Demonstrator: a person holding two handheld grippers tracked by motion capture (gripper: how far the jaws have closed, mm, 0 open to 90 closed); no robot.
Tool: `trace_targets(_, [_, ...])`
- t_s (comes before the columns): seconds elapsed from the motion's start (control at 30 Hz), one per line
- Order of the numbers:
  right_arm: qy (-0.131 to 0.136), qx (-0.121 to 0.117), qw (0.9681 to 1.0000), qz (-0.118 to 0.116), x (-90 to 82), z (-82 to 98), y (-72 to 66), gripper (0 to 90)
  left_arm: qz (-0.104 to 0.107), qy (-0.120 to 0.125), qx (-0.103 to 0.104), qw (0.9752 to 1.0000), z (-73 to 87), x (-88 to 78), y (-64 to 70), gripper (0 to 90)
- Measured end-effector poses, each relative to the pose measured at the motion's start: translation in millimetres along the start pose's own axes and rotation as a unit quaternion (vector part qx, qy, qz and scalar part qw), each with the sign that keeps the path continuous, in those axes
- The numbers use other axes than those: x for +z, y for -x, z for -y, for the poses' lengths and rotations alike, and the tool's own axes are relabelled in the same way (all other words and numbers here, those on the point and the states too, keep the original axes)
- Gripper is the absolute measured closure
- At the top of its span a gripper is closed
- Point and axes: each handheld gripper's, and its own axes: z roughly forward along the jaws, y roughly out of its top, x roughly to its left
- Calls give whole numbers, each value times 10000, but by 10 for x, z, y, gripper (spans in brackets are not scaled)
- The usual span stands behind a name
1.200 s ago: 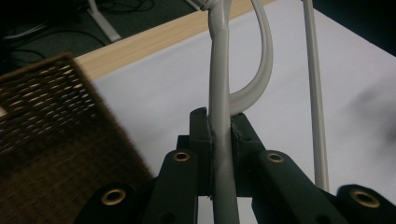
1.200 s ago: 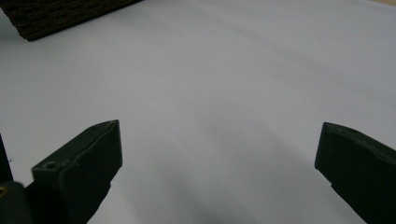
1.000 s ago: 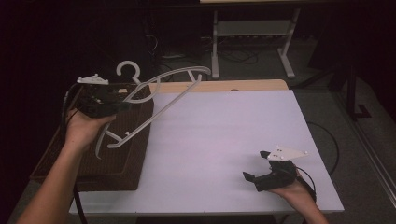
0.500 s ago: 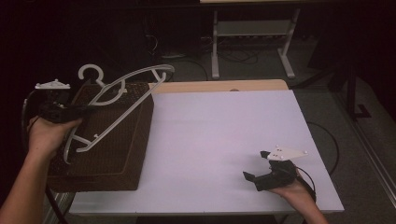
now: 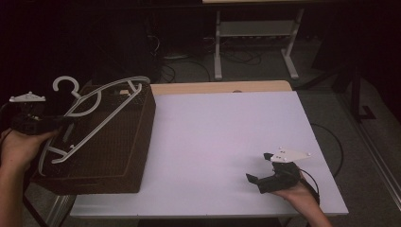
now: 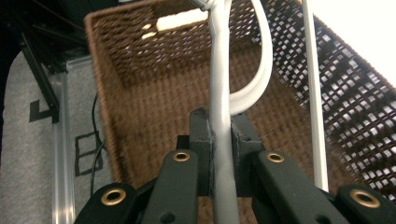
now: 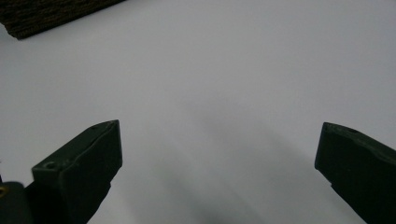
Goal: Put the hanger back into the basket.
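white hanger clamped between left gripper jaws, over wicker basket

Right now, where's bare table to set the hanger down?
The white table top is bare between the wicker basket and the right gripper. The left edge is crowded: the left gripper holds the white hanger over the basket.

In the left gripper view the white hanger runs off the top edge, its hook unseen, and the wicker basket is cut off at the right. In the right gripper view only a corner of the basket enters at the far left edge. The high view leaves the basket's inside too dark to read.
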Motion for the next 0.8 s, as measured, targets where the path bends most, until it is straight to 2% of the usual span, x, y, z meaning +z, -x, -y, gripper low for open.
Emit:
trace_targets(0.23, [-3, 10, 10000, 17, 2, -1, 2, 3, -46, -138, -36, 9999, 122, 49, -126, 825])
trace_targets(0.43, [2, -5, 10000, 11, 8, 0, 5, 3, -95, -374, 130, 9992, 148, 159, -103, 825])
trace_targets(0.8, [-11, 32, 10000, 20, -1, 1, 5, 3, -171, -630, 290, 9974, 128, 300, -61, 823])
